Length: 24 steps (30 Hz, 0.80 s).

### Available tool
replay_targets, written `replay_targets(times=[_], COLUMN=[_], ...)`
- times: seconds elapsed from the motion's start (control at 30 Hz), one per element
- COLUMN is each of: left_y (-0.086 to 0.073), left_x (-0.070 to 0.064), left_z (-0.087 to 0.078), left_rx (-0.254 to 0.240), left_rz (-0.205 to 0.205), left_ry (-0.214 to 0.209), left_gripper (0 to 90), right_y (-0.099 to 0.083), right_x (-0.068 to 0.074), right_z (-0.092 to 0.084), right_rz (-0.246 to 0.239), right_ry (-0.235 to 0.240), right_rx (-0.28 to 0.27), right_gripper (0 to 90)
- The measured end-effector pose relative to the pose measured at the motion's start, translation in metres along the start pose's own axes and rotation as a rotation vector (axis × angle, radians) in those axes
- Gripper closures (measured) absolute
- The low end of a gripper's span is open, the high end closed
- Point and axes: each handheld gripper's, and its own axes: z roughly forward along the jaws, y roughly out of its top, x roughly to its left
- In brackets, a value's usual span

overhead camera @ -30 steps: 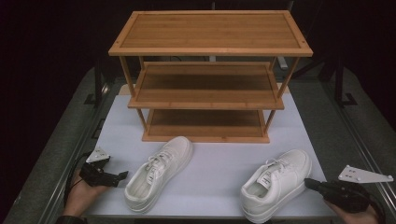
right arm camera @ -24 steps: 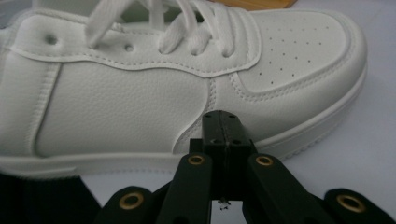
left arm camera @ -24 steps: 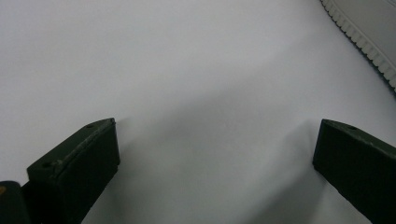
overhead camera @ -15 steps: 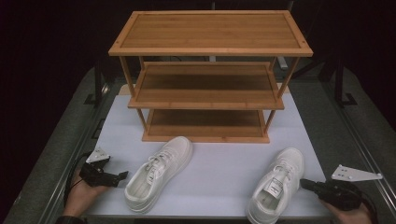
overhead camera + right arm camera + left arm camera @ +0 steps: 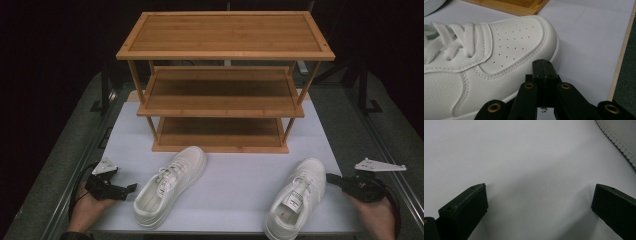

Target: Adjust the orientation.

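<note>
Nudging right shoe [image 5: 296,200] with closed right gripper [image 5: 543,68] at its side; left gripper [image 5: 131,188] open, empty beside left shoe [image 5: 171,184]. Both on mat [image 5: 235,172], rack [image 5: 220,75] bare.

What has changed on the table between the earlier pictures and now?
The right tool, jaws shut, has pushed against the right white leather sneaker and swung it: its toe now points toward the three-tier bamboo shoe rack. The left tool, jaws open, and left white sneaker stayed put.
</note>
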Motion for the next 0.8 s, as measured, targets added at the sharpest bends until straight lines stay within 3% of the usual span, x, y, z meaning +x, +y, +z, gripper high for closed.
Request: replay_targets(times=[0.23,0.8], left_y=[0.0,0.0], left_x=[0.0,0.0], left_z=[0.0,0.0], left_rx=[0.001,-0.002], left_rz=[0.001,-0.003], left_ry=[0.0,0.0], left_gripper=[0.0,0.0], right_y=[0.011,0.053], right_x=[0.0,0.02], right_z=[0.01,0.058], right_rz=[-0.009,-0.07], right_ry=[-0.001,0.022], right_rx=[0.015,0.062], right_gripper=[90.0,90.0])
